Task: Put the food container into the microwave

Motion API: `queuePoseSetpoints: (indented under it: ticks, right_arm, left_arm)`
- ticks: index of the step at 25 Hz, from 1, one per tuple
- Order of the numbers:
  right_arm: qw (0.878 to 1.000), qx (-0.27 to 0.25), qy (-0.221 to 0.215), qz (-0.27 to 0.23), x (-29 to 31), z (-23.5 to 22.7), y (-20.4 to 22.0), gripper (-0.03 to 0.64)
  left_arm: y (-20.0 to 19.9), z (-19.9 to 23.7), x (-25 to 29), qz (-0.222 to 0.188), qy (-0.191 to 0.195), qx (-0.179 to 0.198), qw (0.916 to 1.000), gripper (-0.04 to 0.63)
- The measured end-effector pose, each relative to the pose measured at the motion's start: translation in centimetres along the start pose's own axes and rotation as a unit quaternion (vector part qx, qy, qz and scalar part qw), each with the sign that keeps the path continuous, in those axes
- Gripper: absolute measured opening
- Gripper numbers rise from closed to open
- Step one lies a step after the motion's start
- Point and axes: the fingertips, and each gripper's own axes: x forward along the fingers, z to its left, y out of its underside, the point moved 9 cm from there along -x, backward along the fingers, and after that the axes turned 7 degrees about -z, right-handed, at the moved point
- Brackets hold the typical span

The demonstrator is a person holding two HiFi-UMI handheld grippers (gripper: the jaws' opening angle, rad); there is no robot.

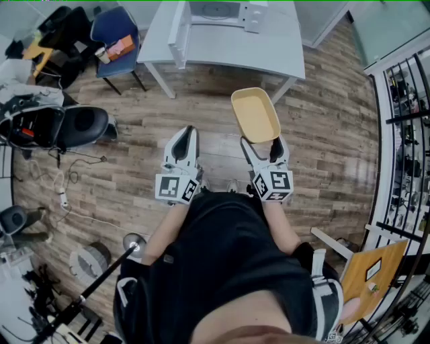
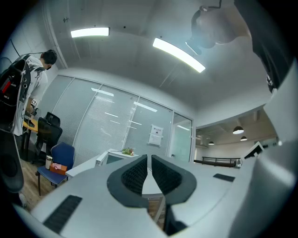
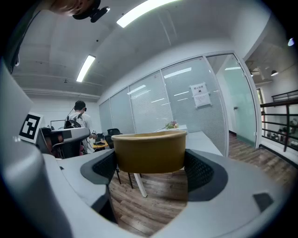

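The tan food container (image 1: 255,115) (image 3: 150,151) is held up over the wood floor, my right gripper (image 1: 267,151) (image 3: 150,171) shut on its near end. It looks empty and stays level. My left gripper (image 1: 183,149) (image 2: 149,175) is shut with nothing in it, beside the right one. The white microwave (image 1: 216,13) stands on the white table (image 1: 222,47) straight ahead, with its door (image 1: 179,33) swung open to the left. In the right gripper view the table (image 3: 205,142) shows behind the container.
A blue chair (image 1: 115,37) holding small items stands left of the table. A black office chair (image 1: 60,126) and cables lie at the left. Shelving (image 1: 403,134) runs along the right wall, and a person (image 3: 78,118) stands far off.
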Motion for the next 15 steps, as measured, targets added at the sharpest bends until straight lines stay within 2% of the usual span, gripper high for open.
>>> queuePoseSetpoints:
  ticks: [15]
  right_arm:
    - [1.000, 0.006, 0.004, -0.001, 0.9, 1.6, 0.2, 0.468]
  left_arm:
    - [-0.8, 1.4, -0.5, -0.006, 0.004, -0.002, 1.0000, 0.044]
